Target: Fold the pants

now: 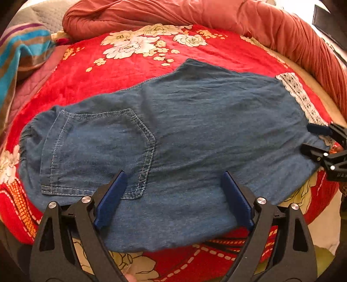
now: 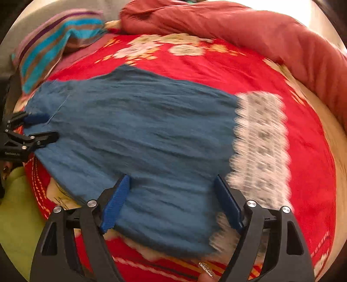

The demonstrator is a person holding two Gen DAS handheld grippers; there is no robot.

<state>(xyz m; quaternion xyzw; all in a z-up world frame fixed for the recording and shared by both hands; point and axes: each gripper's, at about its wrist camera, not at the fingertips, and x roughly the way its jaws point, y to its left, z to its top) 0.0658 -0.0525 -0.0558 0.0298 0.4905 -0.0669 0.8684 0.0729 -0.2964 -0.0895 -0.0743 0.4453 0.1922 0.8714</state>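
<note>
Blue denim pants (image 1: 195, 121) lie flat across a red floral bedspread (image 1: 134, 71), with the back pocket (image 1: 97, 151) and elastic waist at the left and a white lace hem (image 1: 301, 95) at the right. My left gripper (image 1: 173, 175) is open over the near edge, beside the pocket, and its blue pads stand wide apart with only flat cloth under them. The right gripper (image 1: 316, 138) shows at the right edge by the hem. In the blurred right wrist view the pants (image 2: 141, 125) fill the middle. My right gripper (image 2: 172, 177) is open above the near edge, next to the lace hem (image 2: 260, 141). The left gripper (image 2: 45, 127) sits at the waist end.
A bunched rust-coloured quilt (image 1: 216, 13) runs along the back and right of the bed. A striped blue and brown blanket (image 1: 19, 54) lies at the back left. Yellow-green cloth (image 2: 15, 206) shows beyond the bed's near left edge. A fingertip with a glittery nail (image 2: 205, 270) shows at the bottom.
</note>
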